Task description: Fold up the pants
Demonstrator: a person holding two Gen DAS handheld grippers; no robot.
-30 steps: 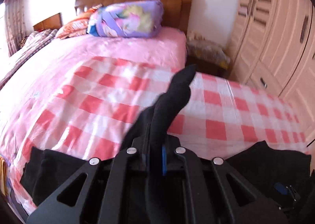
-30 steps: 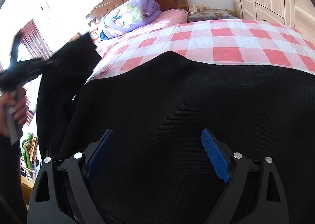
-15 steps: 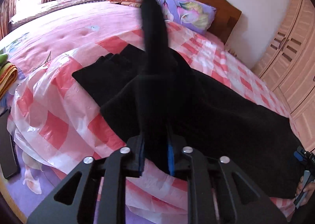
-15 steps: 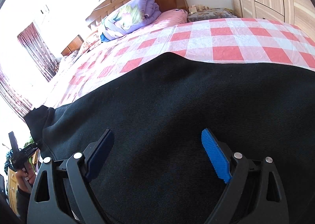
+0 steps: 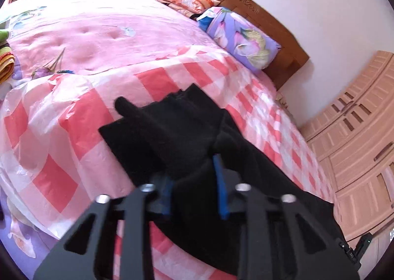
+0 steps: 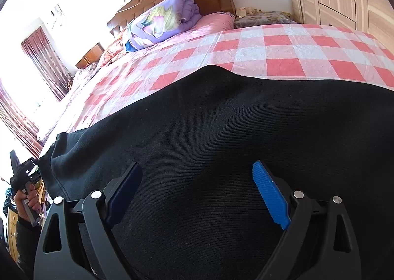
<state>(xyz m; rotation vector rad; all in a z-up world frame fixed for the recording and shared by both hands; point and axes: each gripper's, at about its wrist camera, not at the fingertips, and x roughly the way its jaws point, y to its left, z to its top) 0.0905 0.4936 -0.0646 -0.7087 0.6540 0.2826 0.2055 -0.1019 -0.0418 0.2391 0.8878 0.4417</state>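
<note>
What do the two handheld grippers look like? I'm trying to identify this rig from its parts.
Both are matte black frames with triangular cut-outs and silver round-headed bolts at the linkage joints. The left gripper and the right gripper carry blue pads, ribbed on the face. No cables show. The hand working the left gripper emerges from a dark sleeve.

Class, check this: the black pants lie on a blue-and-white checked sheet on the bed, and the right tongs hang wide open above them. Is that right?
One slip: the checked sheet is red and white, not blue and white, as the right wrist view shows. The rest stands: the black pants lie on it, on the bed, and the right tongs hang wide open above them.
</note>
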